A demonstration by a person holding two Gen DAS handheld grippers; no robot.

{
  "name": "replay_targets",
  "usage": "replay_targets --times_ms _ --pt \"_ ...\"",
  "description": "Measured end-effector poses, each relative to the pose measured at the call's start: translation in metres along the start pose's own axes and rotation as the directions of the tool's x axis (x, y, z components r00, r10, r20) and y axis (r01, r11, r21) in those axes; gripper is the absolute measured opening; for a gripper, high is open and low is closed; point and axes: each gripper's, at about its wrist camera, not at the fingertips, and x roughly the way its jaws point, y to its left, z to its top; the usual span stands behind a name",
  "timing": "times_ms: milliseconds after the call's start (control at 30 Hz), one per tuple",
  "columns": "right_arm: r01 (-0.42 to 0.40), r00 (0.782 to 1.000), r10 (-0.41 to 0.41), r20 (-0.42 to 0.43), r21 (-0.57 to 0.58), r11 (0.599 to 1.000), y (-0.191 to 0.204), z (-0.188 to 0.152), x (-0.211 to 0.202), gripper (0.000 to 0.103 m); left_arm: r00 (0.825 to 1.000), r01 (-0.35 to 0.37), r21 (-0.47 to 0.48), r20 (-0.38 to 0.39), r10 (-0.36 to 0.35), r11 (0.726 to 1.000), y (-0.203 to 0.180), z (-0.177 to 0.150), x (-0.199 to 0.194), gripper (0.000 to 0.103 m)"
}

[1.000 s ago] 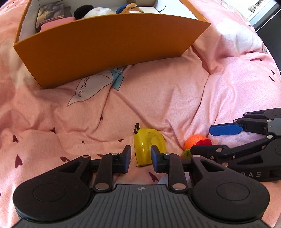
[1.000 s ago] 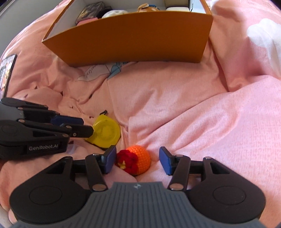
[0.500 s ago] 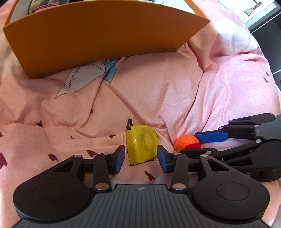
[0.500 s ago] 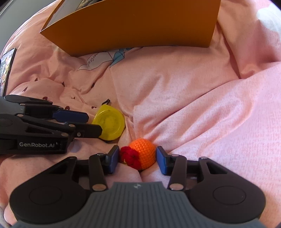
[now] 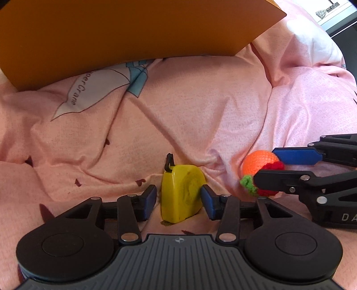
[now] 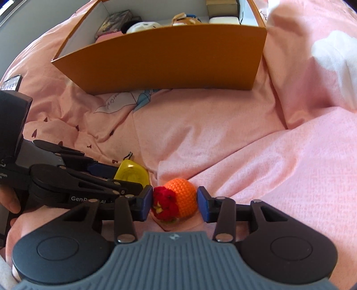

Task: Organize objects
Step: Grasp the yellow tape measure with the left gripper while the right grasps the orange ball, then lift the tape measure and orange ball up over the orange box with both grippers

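Observation:
A yellow tape measure (image 5: 181,193) stands on edge on the pink bedspread between the pads of my left gripper (image 5: 178,201); the jaws are closed against its sides. It also shows in the right wrist view (image 6: 131,172). An orange crocheted ball with a red flower (image 6: 178,199) sits between the pads of my right gripper (image 6: 175,204), which touch both sides of it and hold it a little above the bedspread. The ball shows in the left wrist view (image 5: 260,164). The orange box (image 6: 178,58) stands behind.
The orange box holds several items: a plush toy (image 6: 142,26), small boxes (image 6: 113,19) and a white case (image 6: 224,20). A dark phone-like object (image 6: 11,82) lies at far left. The pink bedspread (image 6: 223,133) is wrinkled, with a raised fold at right.
Both grippers have closed on their objects. The right gripper has risen with the ball, so the box's inside shows again. The left gripper has moved closer to the box.

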Motion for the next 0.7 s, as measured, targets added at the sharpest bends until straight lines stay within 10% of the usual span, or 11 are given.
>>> replay_targets --times_ms 267,700 --pt "-0.013 1.000 0.014 -0.017 0.022 1.000 -0.007 -0.001 0.006 0.046 0.999 0.013 0.028 0.041 -0.014 1.000 -0.008 -0.009 -0.018 0.027" --pt "-0.022 0.999 0.023 -0.036 0.010 1.000 -0.008 -0.005 0.008 0.048 0.988 0.052 0.028 0.143 -0.056 0.998 -0.010 -0.008 -0.057 0.025"
